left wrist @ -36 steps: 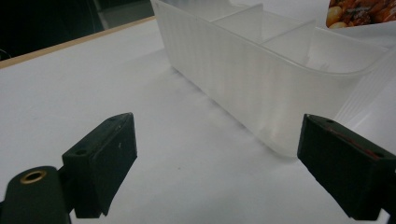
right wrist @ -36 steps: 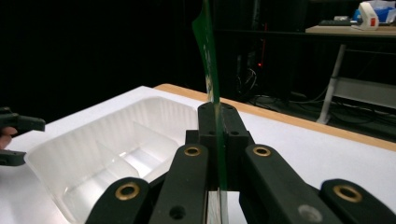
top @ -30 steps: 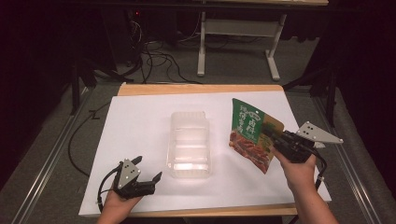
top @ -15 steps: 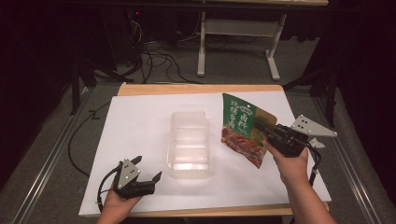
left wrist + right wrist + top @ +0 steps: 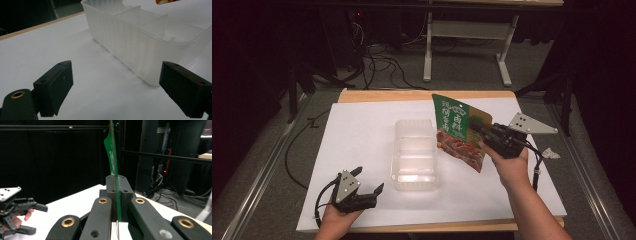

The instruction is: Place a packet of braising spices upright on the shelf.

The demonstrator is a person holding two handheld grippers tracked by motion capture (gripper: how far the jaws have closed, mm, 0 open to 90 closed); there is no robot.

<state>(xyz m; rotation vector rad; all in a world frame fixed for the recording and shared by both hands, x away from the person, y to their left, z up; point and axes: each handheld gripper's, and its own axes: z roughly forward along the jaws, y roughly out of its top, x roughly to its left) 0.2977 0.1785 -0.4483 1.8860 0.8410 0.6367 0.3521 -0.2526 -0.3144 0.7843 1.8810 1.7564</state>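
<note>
Green snack pouch [image 5: 458, 131]: we see it lifted off the white table cover [image 5: 362, 135], tilted, its lower edge just beside the right rim of the container.
Right gripper [image 5: 477, 131]: jaws pressed together, pinching the pouch's edge — in the right gripper view the foil stands thin between the pads.
Clear plastic container [image 5: 414, 155]: divided into compartments, lying mid-table.
Left gripper [image 5: 371, 181]: jaws spread wide — nothing between them; we find it near the front edge, apart from the container's corner.
</note>
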